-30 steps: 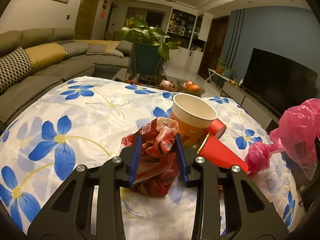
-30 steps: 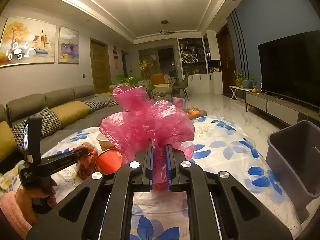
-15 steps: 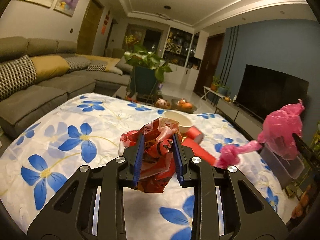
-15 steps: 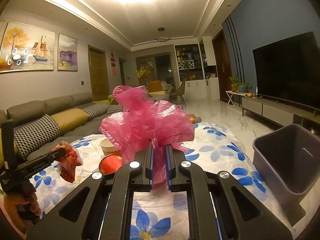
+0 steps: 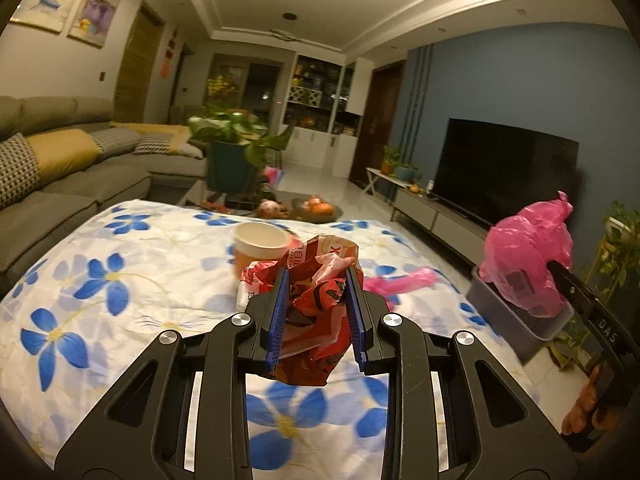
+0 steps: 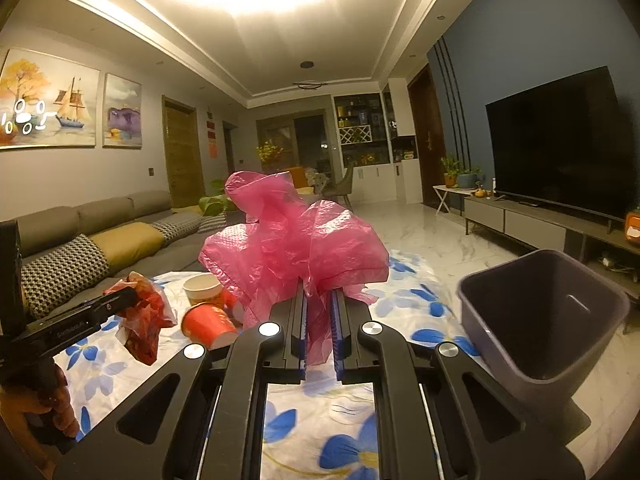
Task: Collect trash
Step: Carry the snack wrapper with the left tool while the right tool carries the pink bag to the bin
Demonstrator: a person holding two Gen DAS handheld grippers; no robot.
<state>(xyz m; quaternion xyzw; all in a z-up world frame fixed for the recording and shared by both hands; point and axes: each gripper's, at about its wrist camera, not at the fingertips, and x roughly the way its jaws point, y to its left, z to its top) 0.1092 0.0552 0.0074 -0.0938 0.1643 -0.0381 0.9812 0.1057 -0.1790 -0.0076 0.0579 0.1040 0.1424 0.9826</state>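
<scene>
1. Two claws, both loaded: left claw (image 5: 316, 312) pinches a crumpled red wrapper (image 5: 316, 292) above the desk; right claw (image 6: 319, 332) squeezes a crinkly pink plastic bag (image 6: 296, 240).
2. Below, a blue-flowered white cloth (image 5: 120, 280) covers the desk.
3. Two cups on it: one cream paper cup (image 6: 203, 286) upright, one red cup (image 6: 208, 324) on its side.
4. One grey bin (image 6: 540, 320) at the right edge.
5. Beyond: grey sofa (image 6: 100, 220), dark TV (image 6: 560, 140).

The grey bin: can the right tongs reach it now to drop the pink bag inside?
Probably yes. The grey bin stands open just right of the right tongs, which are shut on the pink bag. Nothing lies between them, and the left tongs with the red wrapper are far off.
</scene>
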